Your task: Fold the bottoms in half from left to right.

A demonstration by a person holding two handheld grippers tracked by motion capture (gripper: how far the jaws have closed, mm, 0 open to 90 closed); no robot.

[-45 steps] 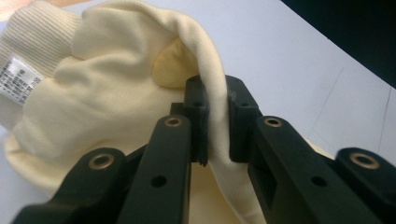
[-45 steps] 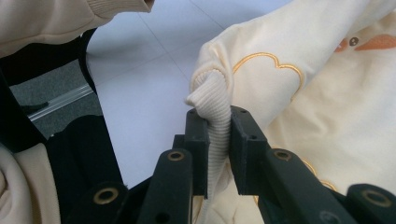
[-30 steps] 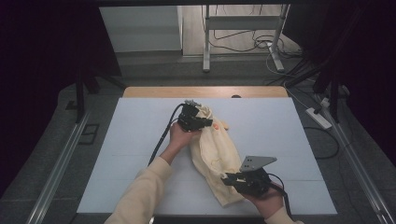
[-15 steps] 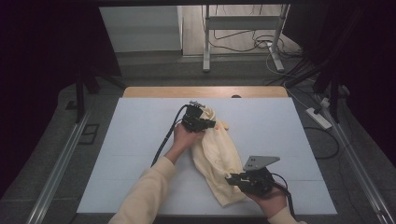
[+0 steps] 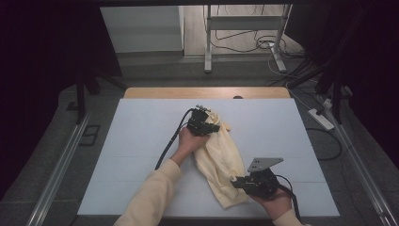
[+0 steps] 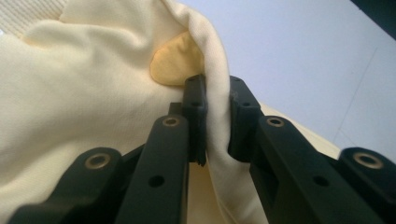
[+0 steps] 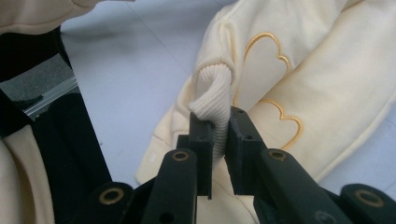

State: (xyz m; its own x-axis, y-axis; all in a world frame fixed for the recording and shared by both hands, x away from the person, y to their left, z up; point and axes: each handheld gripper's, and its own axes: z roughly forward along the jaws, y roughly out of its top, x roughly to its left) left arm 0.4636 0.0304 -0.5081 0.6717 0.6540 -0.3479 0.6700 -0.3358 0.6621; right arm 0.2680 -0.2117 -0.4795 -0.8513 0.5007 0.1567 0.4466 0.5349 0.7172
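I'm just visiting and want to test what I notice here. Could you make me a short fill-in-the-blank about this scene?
1. The pale yellow fabric garment lies on a ____ table.
2. The right tool pinches the garment's ____ cuff.
3. The left tool is ____ on a fold of the garment.
4. Outlines stitched on the garment are shaped like ____.

Missing words: white; ribbed; shut; hearts

Surface wide open left and far right.
Only obstacle: cream garment bunched diagonally across centre, between both tongs.
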